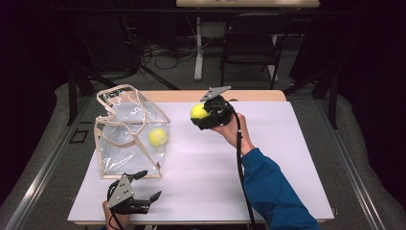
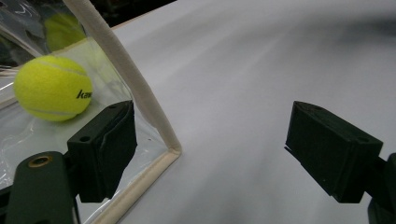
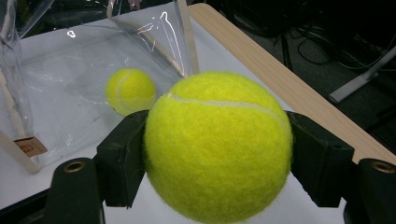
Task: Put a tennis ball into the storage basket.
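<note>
Right now the right gripper [image 1: 203, 114] is clenched on a tennis ball [image 3: 217, 144], mid-carry toward the clear bag [image 1: 125, 132]; next, drop it through the open top. Left gripper [image 1: 143, 189] hangs released.

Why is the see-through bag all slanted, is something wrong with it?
Nothing looks broken or spilled. The clear bag is soft, so it leans and sags on the table. One tennis ball sits inside it, and the right gripper holds a second ball.
</note>
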Demonstrator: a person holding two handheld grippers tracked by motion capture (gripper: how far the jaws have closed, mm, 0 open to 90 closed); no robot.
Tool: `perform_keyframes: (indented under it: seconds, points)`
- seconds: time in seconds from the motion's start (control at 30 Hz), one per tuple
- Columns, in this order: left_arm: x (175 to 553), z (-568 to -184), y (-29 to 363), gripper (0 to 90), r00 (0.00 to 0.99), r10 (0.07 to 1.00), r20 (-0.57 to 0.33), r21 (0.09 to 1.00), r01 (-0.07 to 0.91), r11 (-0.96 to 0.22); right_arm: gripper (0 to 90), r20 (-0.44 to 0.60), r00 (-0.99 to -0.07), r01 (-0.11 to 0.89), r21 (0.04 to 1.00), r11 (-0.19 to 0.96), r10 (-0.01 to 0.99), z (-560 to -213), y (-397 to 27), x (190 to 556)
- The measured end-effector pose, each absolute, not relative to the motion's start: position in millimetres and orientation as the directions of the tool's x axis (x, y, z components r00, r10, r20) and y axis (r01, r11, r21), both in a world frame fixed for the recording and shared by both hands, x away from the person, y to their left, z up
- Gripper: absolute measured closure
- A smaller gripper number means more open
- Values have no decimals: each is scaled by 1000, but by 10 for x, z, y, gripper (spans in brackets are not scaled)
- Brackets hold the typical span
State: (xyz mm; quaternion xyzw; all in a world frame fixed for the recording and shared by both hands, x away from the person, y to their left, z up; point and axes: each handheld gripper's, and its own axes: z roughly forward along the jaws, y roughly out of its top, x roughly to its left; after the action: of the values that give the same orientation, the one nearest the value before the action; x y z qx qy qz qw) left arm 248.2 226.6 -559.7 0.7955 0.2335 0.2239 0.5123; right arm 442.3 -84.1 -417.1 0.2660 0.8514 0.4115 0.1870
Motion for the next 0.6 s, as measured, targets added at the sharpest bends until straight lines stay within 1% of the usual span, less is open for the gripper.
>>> perform_keyframes:
  seconds: [0.6]
  points:
    - [2477, -5593, 2280, 159, 790, 601, 117, 919, 143, -367, 266, -105, -807, 273, 806, 525, 581, -4080, -670, 4461]
